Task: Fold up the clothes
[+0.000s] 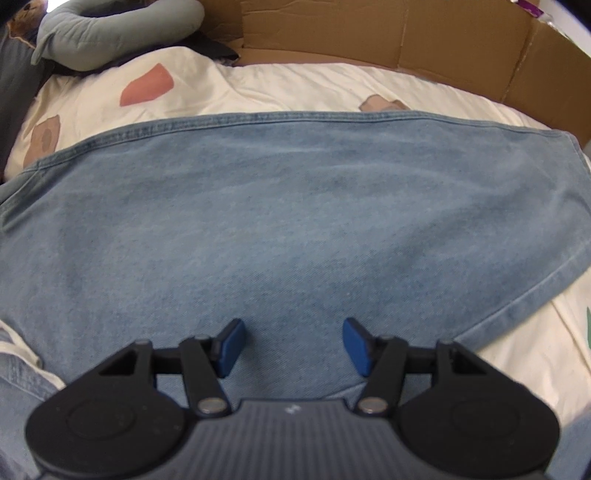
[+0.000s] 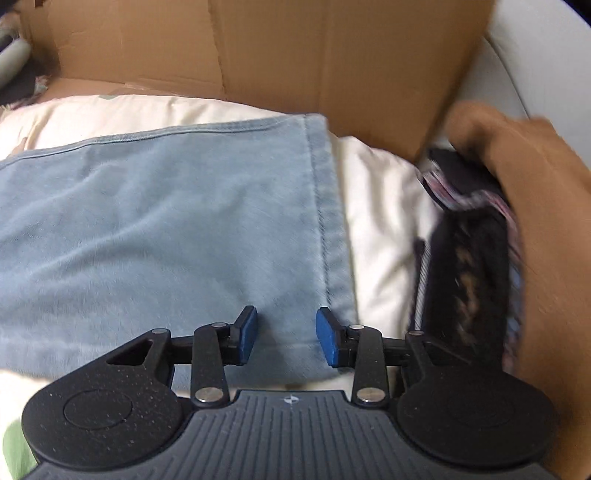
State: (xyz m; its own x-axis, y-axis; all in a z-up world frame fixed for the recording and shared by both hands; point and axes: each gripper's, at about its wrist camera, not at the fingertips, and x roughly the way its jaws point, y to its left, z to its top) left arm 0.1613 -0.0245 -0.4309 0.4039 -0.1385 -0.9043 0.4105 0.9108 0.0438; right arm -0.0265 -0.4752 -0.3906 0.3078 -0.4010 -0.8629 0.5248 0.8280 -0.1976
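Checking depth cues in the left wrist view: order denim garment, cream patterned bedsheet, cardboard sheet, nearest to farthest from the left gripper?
1. Denim garment: directly under and ahead of the left gripper, whose jaws stand open above it.
2. Cream patterned bedsheet: beyond the garment's far hem.
3. Cardboard sheet: farthest, upright behind the bedsheet.

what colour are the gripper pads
Blue pads on black linkages, on both grippers; sharpest in the left wrist view.

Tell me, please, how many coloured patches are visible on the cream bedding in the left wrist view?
4: a pink patch upper left, a brown patch at the far left, a tan patch behind the denim garment, and a green one at the right edge. Others may be hidden.
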